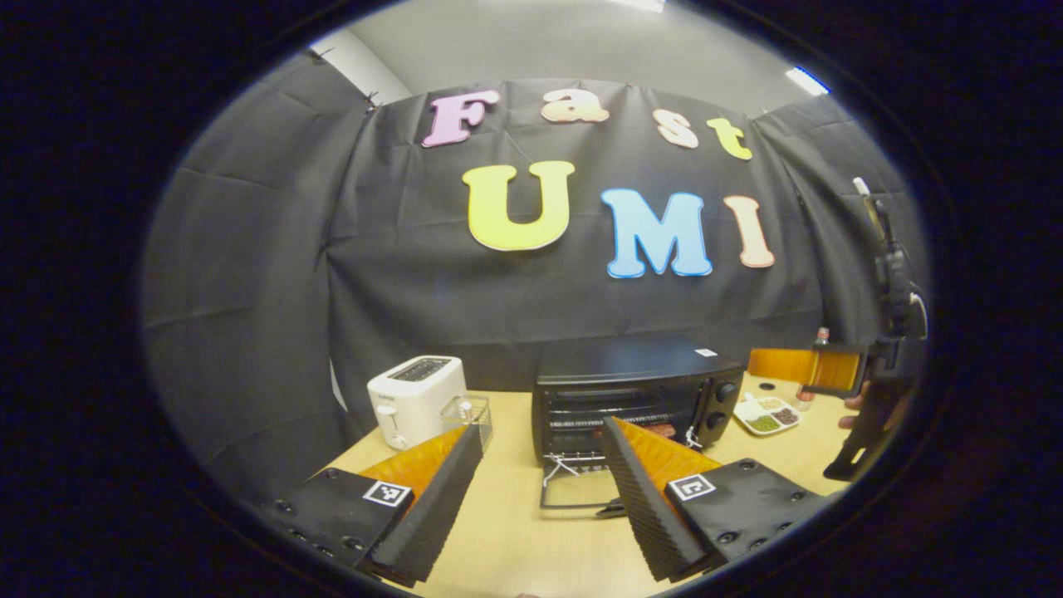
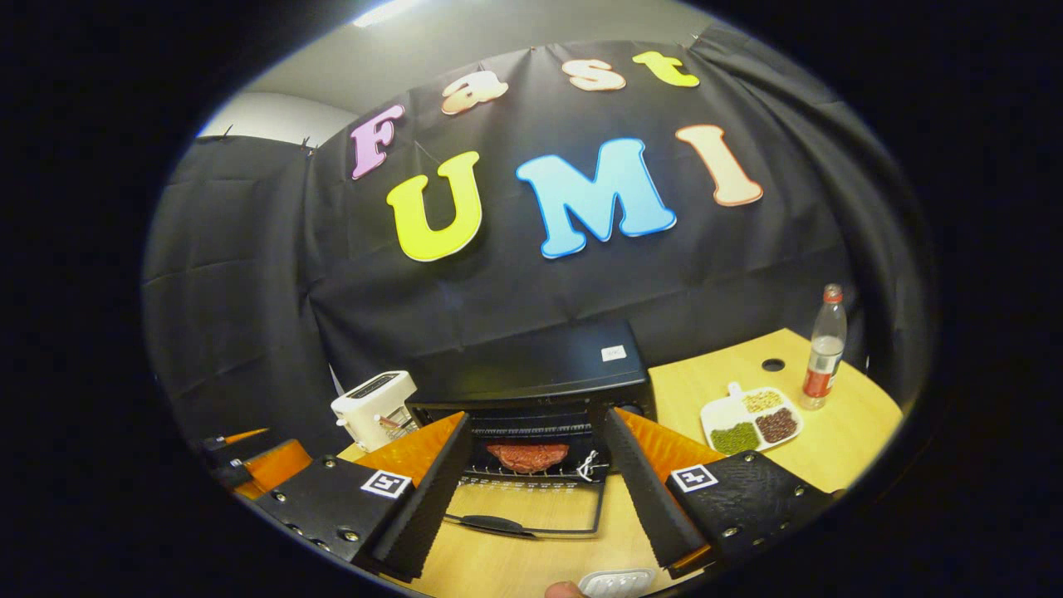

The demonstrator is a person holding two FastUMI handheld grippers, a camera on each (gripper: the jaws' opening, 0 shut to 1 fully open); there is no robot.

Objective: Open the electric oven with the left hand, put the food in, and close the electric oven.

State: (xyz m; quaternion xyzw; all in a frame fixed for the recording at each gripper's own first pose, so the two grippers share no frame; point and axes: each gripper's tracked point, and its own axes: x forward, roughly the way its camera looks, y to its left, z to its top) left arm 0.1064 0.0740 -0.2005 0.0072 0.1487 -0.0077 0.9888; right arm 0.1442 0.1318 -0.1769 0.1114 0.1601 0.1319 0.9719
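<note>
The electric oven (image 2: 531, 390) is sitting on the bench (image 2: 714, 365) with its door (image 2: 531, 508) lying open, and the food (image 2: 528, 456) is resting on the rack inside. The right tongs (image 2: 540, 490) are hanging apart and empty before it. The left tongs (image 1: 544, 490) are likewise gaping, with the oven at their 12 o'clock and a toaster (image 1: 415, 399) at 10 o'clock.

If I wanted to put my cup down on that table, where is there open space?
Bare wood lies in front of the lowered oven door, and on the right between the oven and the divided dish, running toward the bottle. It is crowded on the left, where the toaster and a clear container sit close to the oven.
</note>
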